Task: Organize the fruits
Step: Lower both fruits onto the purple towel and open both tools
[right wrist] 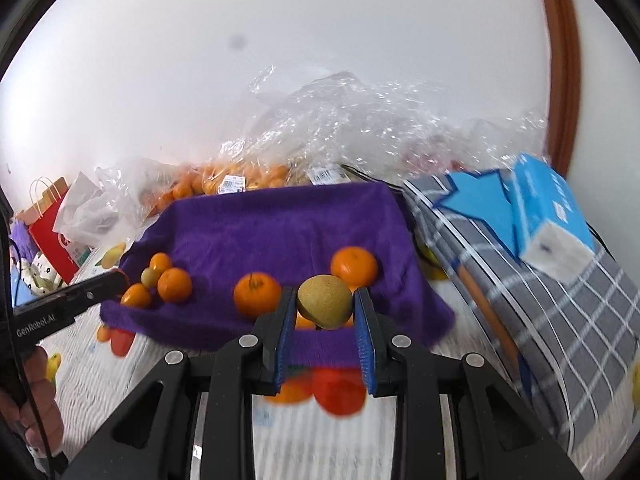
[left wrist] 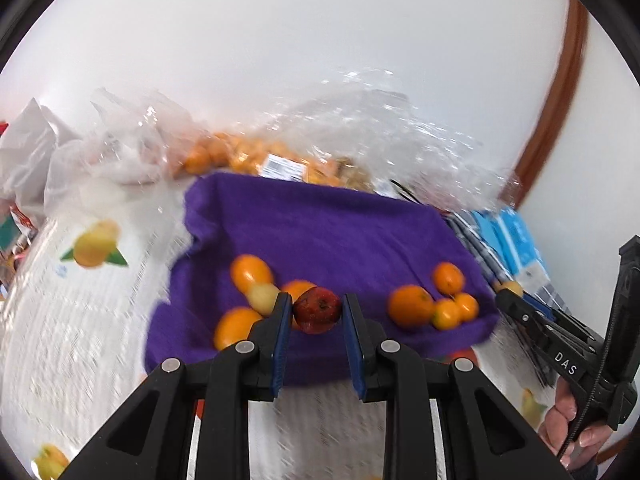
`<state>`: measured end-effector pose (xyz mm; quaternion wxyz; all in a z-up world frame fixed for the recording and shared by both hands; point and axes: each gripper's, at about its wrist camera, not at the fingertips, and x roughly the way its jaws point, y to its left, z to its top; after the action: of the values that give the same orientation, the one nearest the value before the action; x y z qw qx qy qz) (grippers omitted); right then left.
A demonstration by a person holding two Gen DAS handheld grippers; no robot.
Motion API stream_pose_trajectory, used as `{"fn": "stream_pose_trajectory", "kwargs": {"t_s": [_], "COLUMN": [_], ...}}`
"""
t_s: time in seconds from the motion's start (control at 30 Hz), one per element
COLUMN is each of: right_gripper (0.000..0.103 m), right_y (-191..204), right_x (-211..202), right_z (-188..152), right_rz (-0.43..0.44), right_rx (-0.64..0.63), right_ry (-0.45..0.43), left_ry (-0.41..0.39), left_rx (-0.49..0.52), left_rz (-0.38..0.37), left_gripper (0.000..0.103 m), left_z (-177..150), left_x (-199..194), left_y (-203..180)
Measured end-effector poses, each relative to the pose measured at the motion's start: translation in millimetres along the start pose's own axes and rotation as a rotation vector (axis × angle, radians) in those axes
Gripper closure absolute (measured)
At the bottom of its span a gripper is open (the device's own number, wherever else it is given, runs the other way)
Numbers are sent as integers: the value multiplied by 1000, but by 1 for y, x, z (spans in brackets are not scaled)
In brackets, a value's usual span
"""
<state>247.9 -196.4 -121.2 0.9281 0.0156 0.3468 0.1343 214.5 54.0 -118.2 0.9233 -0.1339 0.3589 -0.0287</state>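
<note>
A red apple [left wrist: 318, 309] is clamped by the left gripper [left wrist: 316, 308], a brownish pear [right wrist: 325, 306] by the right gripper [right wrist: 325, 307], above oranges [right wrist: 257, 294] on a purple cloth [right wrist: 280, 224]. "DAS" and "GenRobot.AI" are read on the grippers.

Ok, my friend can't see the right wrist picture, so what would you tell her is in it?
The right gripper holds a brownish-green pear over a purple cloth with oranges on it. Behind are clear bags of fruit; on the right, a blue box sits on a grey checked cloth.
</note>
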Motion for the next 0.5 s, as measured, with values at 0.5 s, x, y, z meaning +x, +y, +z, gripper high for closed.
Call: {"fn": "stream_pose_trajectory", "kwargs": {"t_s": [0.5], "right_gripper": [74], "right_y": [11], "right_x": [65], "right_z": [18], "right_rz": [-2], "right_rx": [-15], "right_ry": [73], "left_ry": [60], "left_rx": [-16], "left_rz": [-1], "left_gripper": [79], "left_z": [32], "left_x": [67], "left_y": [4]}}
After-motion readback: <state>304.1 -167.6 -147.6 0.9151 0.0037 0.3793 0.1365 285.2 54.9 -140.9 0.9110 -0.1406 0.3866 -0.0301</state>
